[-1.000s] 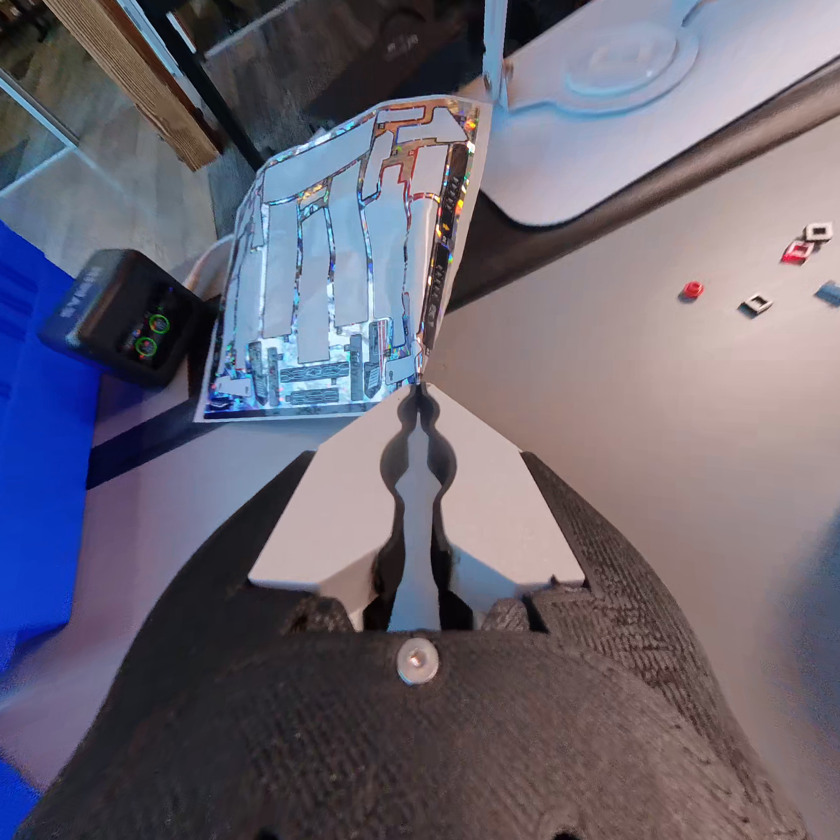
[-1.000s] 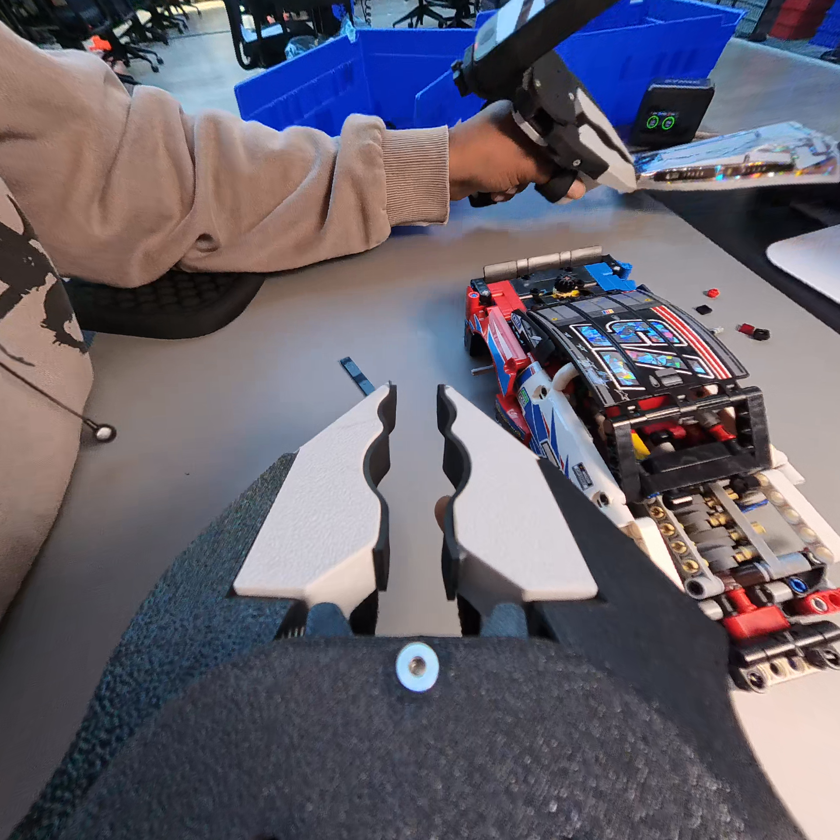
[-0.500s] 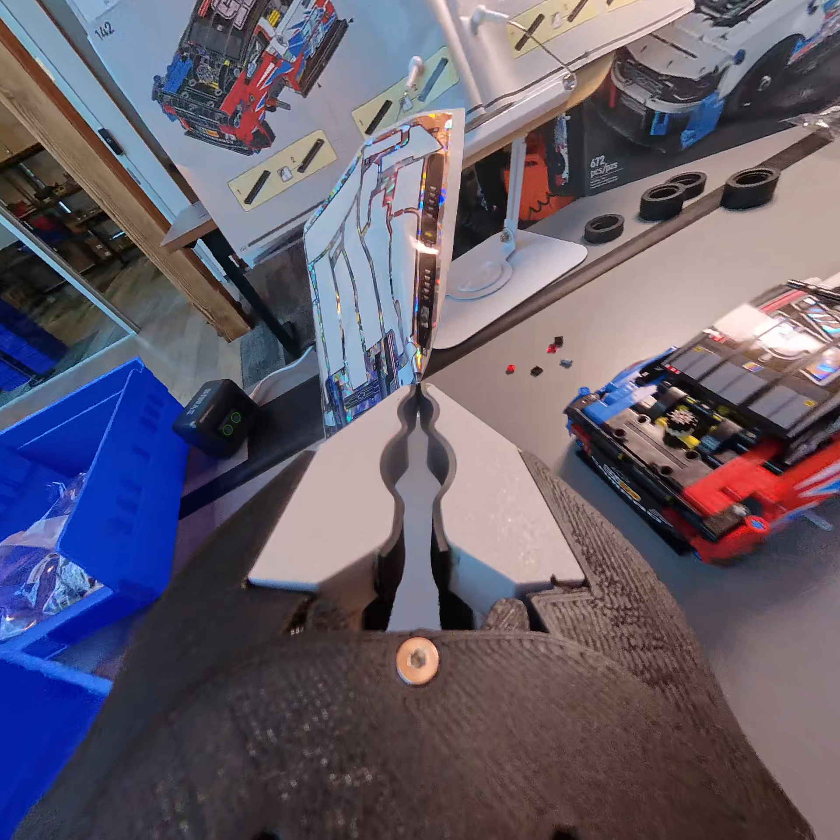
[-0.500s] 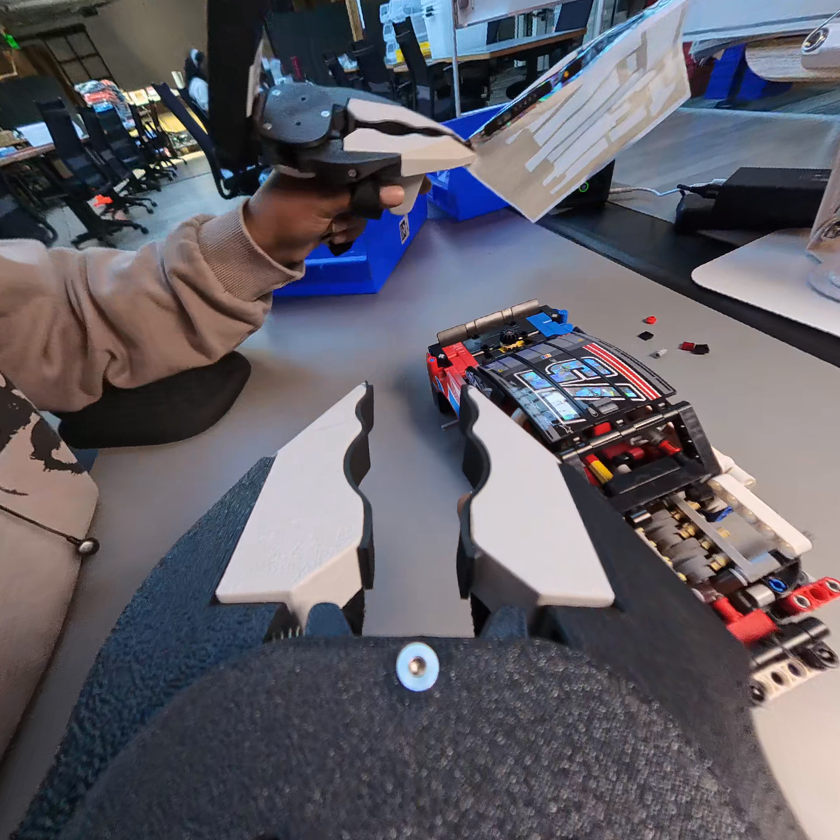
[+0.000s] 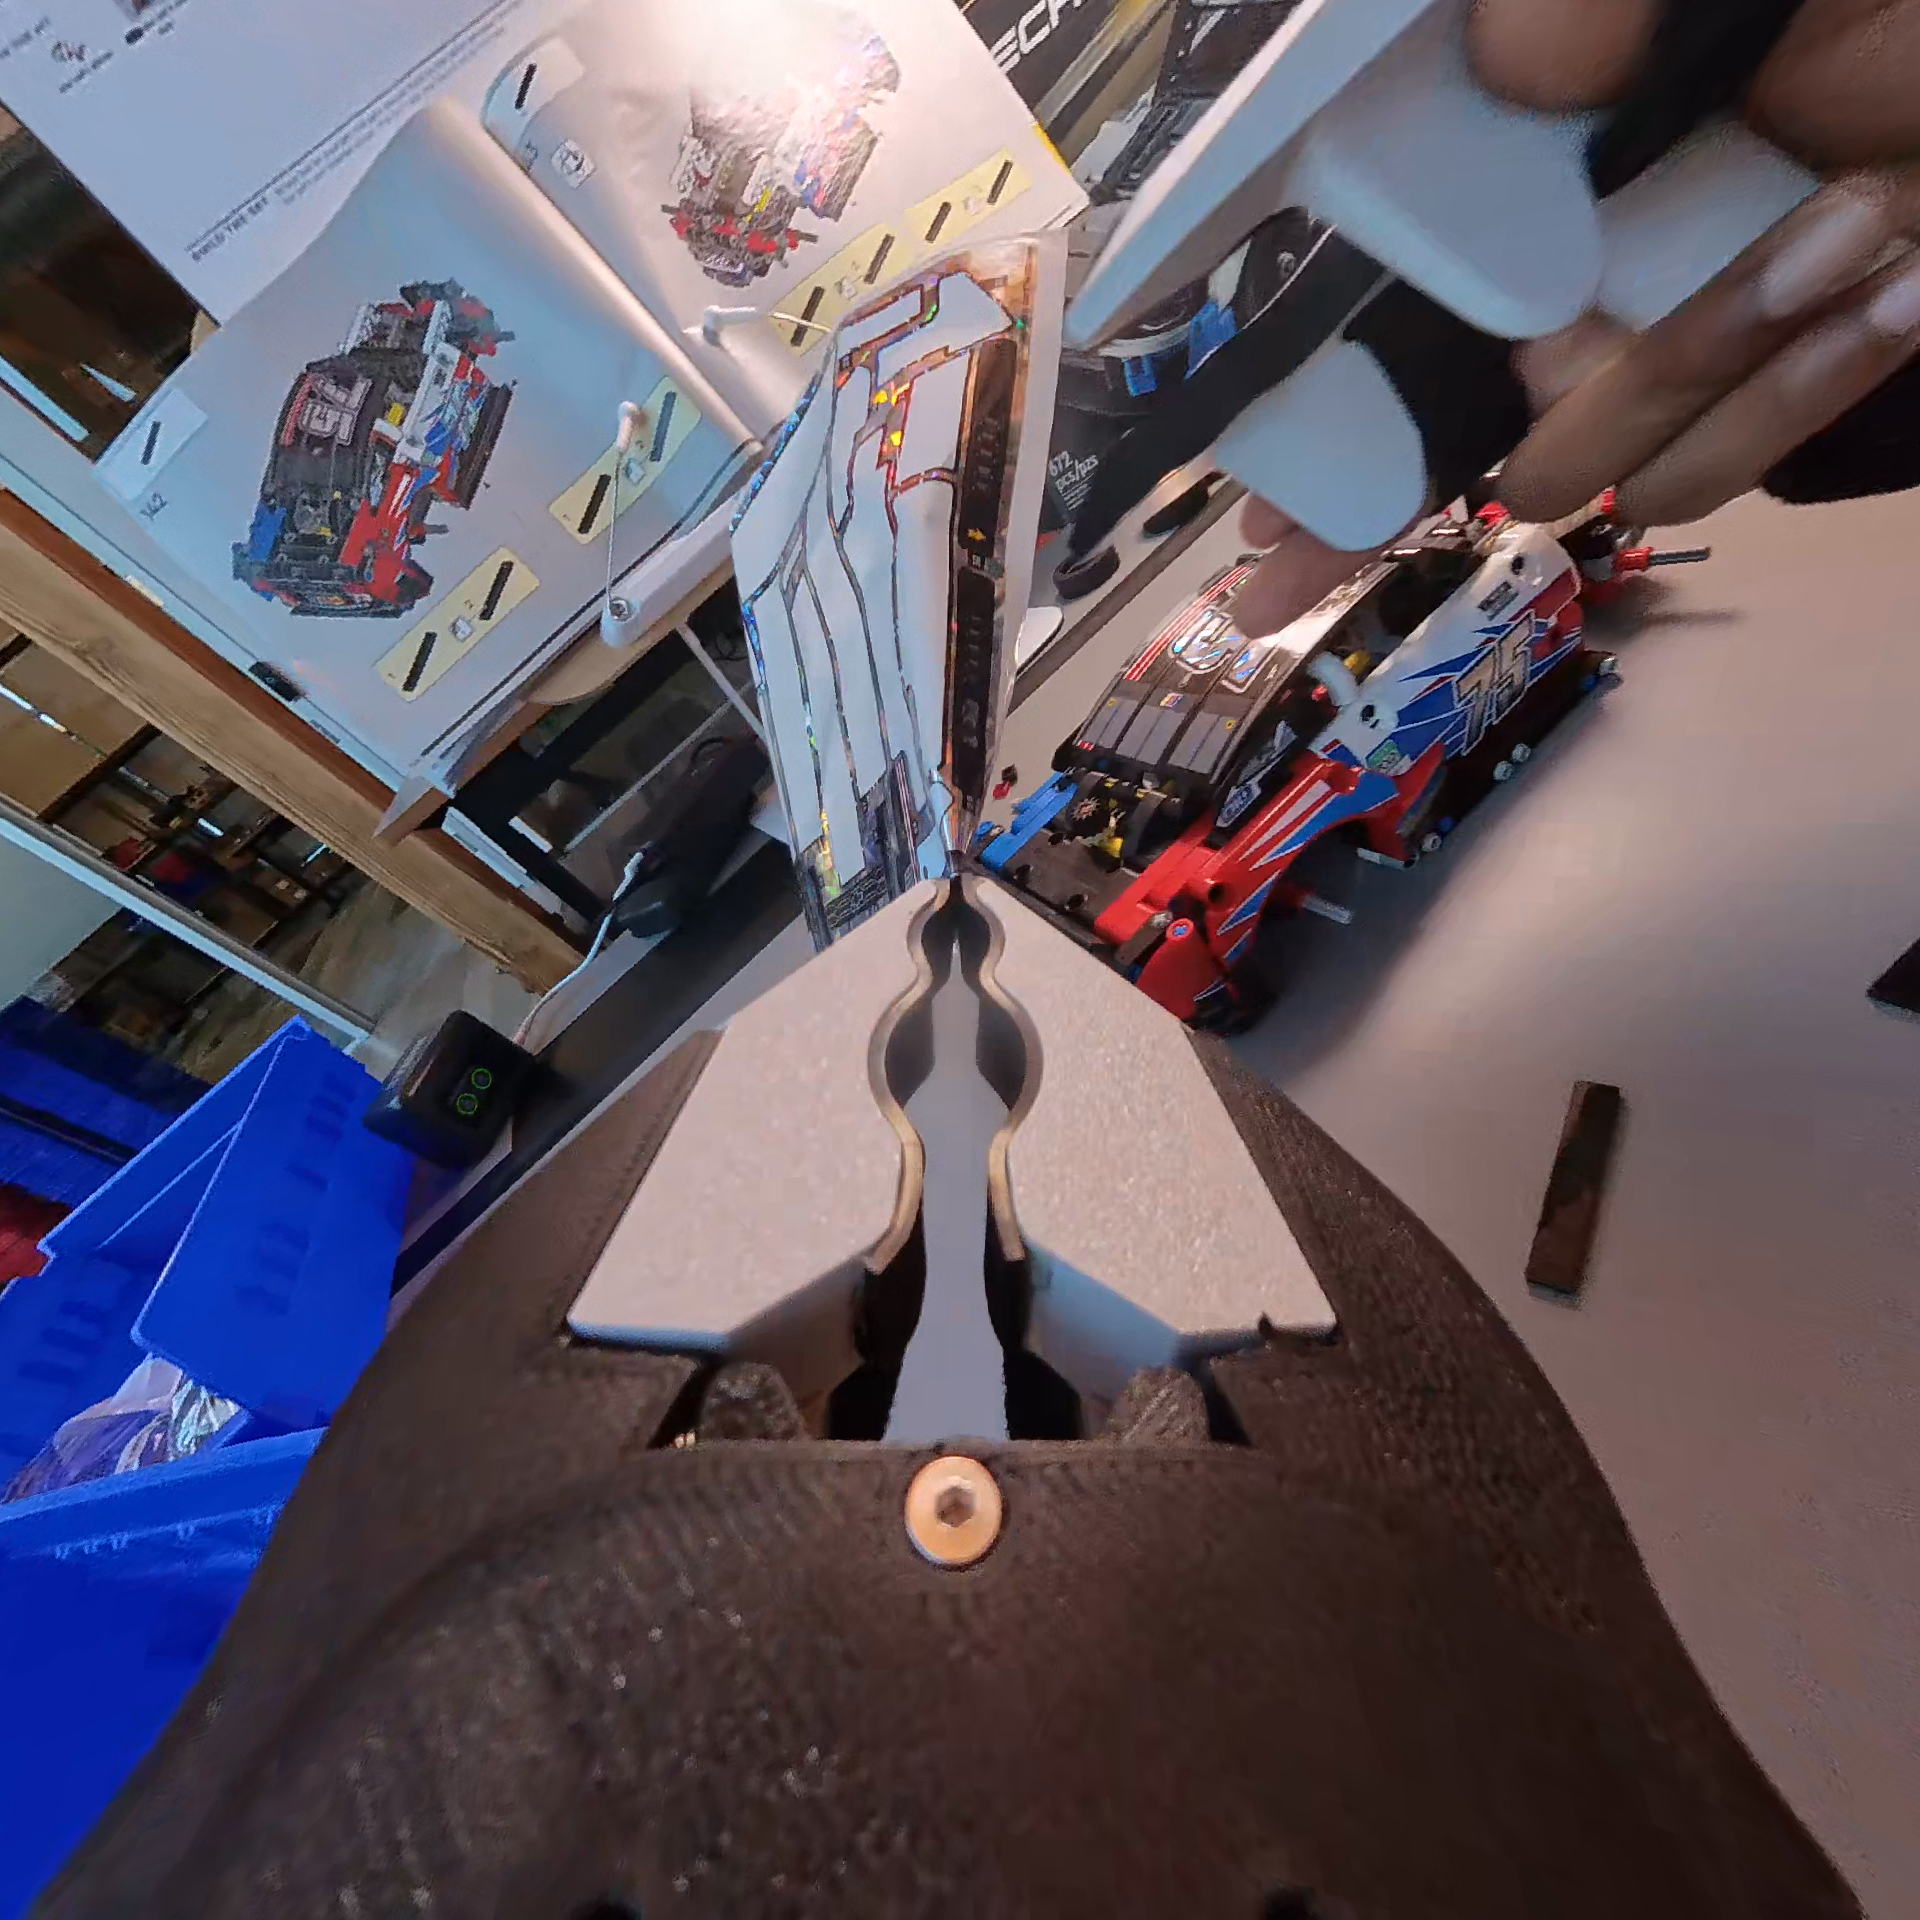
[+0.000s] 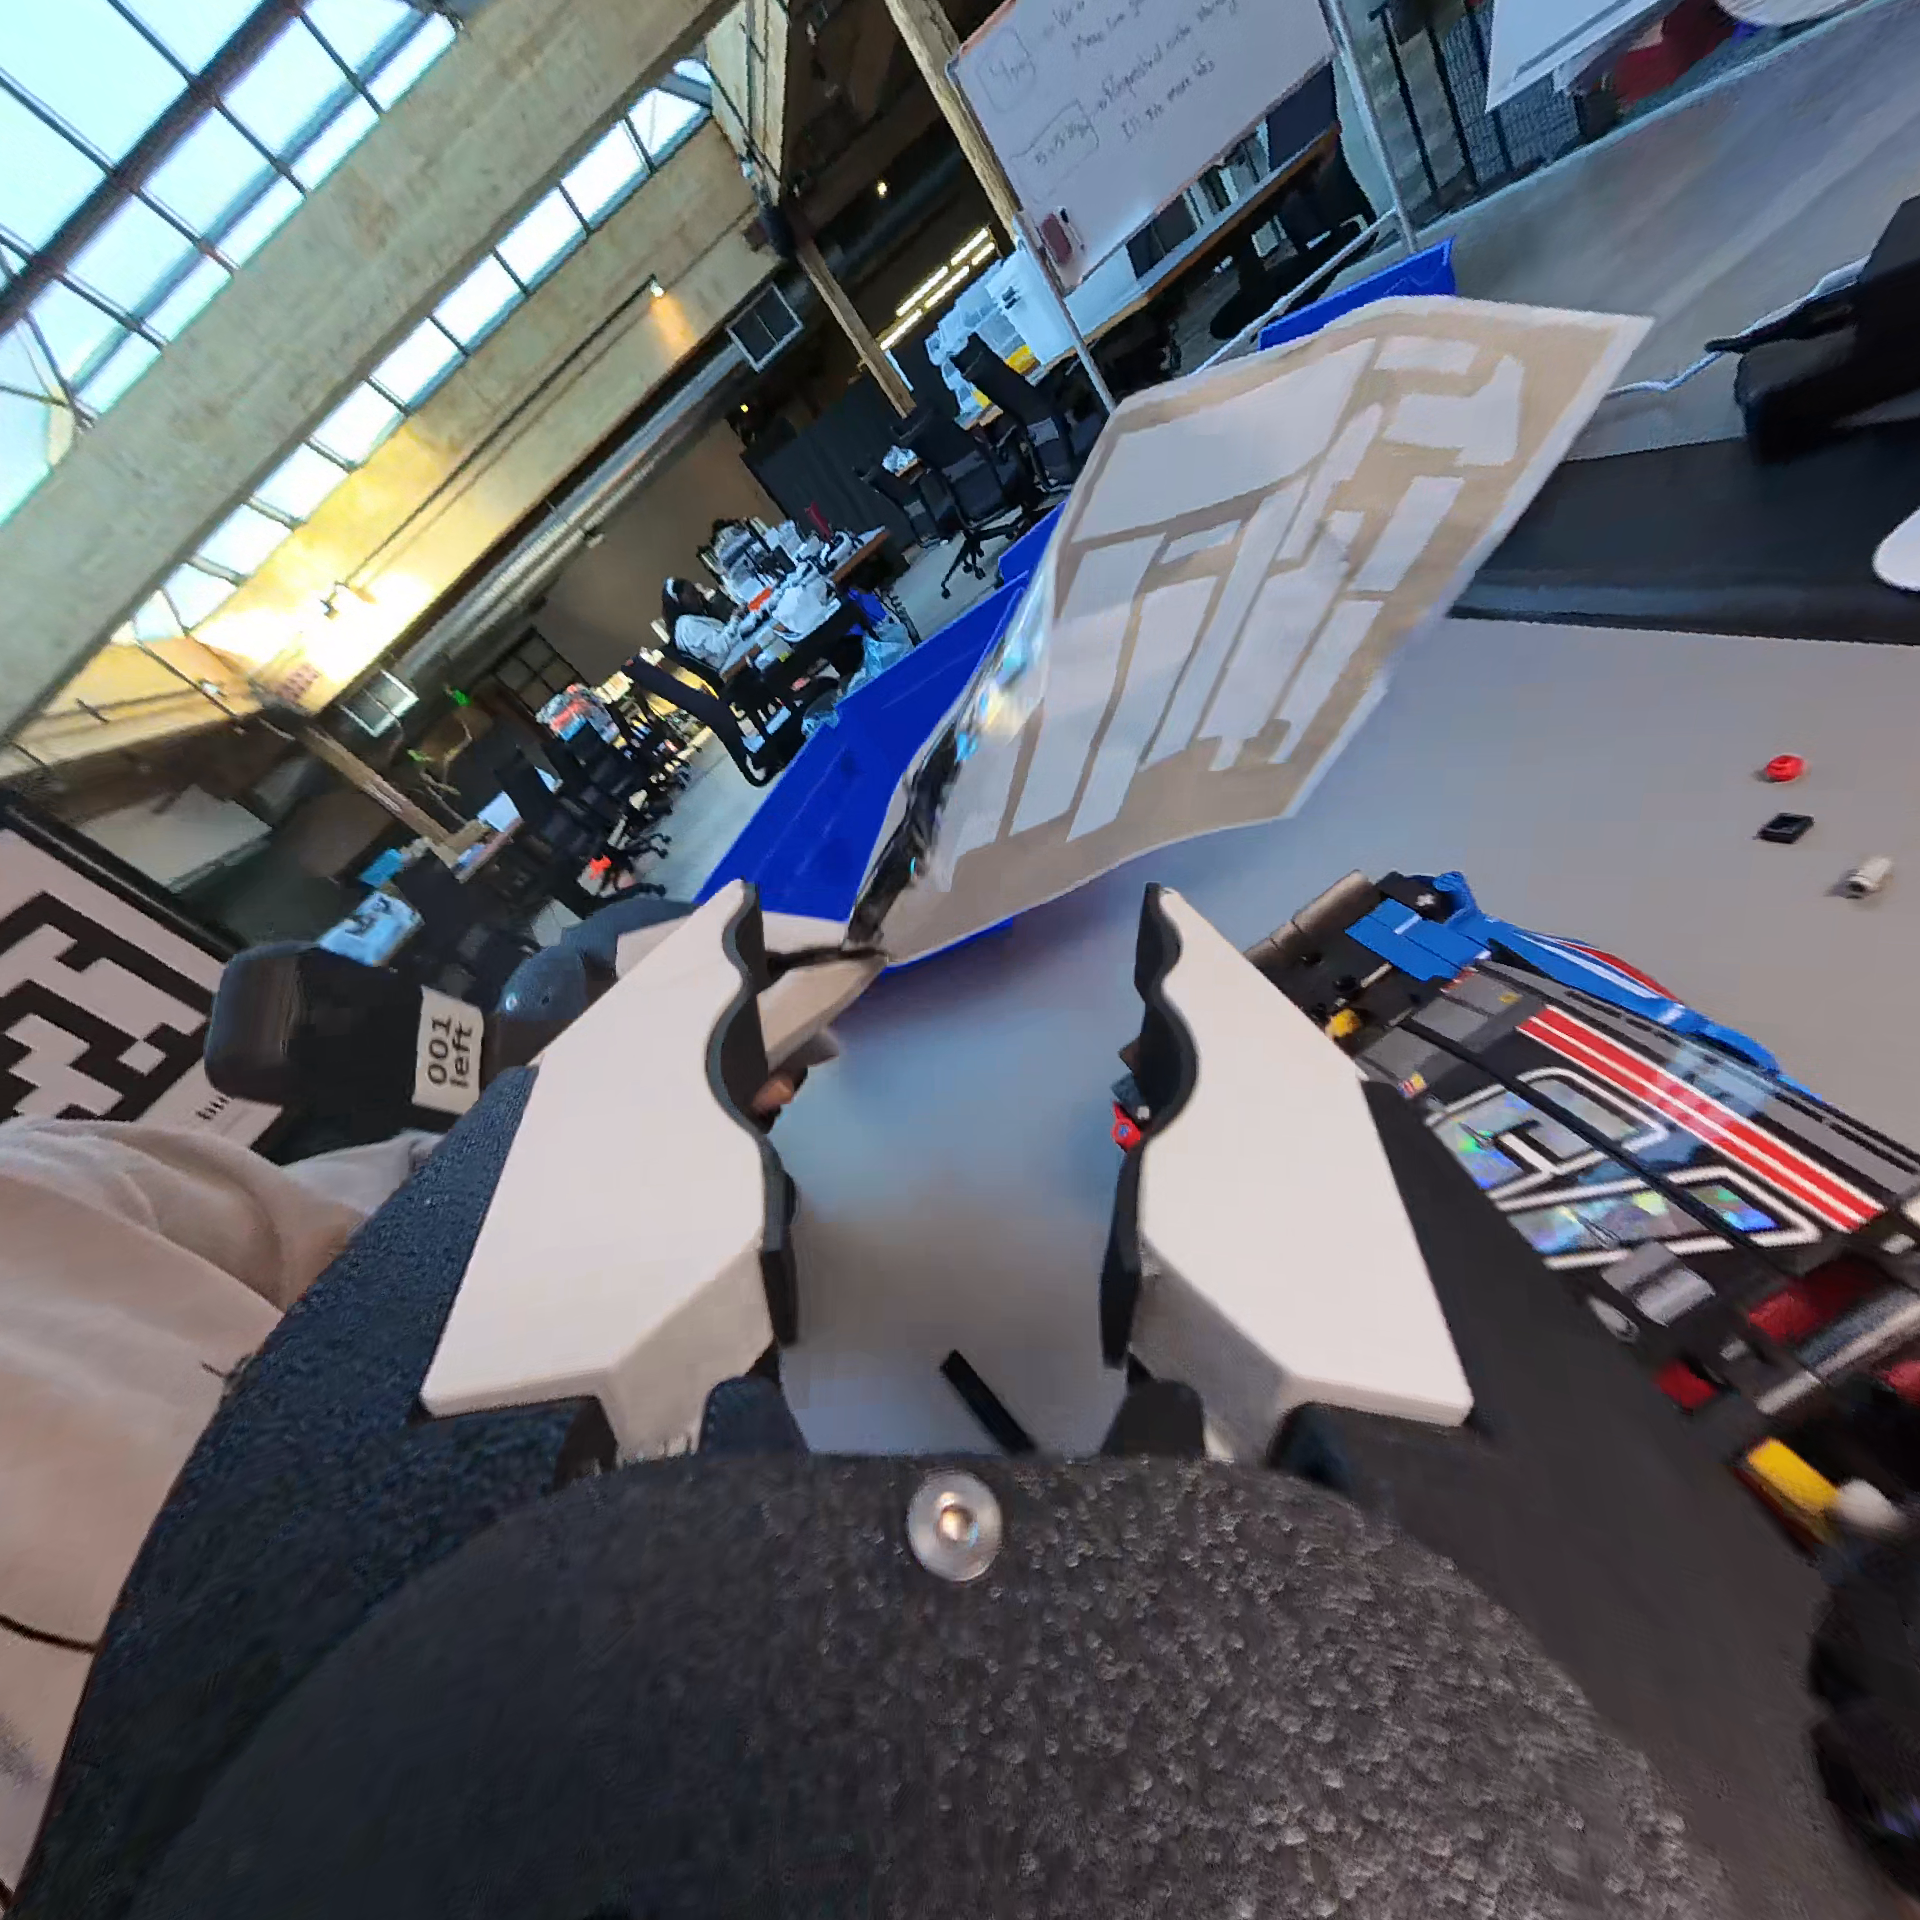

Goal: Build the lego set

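grey table [image 5: 1714, 935] sits close under both tools. left gripper [image 5: 956, 883] pinches the shiny sticker sheet [image 5: 894, 582] by one corner, up in the air. right gripper [image 6: 940, 925] is wide and holds nothing, near the sheet. lego car [image 5: 1340, 748] rests on the table behind. that thin sheet could slip or bend if pulled. blue bins [image 5: 208, 1226] and office chairs [image 6: 727, 717] are far back.

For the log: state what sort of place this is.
Probably a large open-plan workshop or lab office: rows of office chairs at long desks, a whiteboard, high windows, and blue bins beside the grey table.
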The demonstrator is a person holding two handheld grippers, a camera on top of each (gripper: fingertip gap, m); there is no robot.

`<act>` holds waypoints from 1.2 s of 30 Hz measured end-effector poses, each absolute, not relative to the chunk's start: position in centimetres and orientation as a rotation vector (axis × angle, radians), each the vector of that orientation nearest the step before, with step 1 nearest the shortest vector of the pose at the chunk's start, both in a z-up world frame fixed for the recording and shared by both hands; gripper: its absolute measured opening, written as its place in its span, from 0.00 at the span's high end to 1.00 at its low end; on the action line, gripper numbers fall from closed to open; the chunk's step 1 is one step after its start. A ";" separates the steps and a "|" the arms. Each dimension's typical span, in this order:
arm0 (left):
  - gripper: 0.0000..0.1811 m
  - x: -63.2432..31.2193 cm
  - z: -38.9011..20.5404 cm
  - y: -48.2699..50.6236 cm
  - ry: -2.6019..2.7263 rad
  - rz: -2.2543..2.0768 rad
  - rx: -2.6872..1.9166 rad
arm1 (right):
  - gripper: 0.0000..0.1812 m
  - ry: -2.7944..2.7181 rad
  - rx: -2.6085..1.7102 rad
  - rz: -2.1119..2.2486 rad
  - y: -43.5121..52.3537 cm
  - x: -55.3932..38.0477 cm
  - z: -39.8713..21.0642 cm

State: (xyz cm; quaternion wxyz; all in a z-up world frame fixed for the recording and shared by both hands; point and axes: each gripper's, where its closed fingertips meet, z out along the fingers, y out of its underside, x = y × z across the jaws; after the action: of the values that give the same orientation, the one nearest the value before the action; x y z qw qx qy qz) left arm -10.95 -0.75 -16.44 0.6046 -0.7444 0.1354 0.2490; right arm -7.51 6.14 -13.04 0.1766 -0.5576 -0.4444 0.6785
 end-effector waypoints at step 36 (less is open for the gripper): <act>1.00 -4.2 -13.2 4.1 -0.181 -1.149 -1.426 | 1.00 -1.207 -1.310 1.997 7.6 0.0 -13.7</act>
State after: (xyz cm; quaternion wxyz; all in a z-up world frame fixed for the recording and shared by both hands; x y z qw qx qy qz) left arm -4.16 4.13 -13.18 0.6058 -0.6166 -0.0785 -0.4967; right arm 0.03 7.61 -13.65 0.2306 -0.4764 -0.4388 0.7262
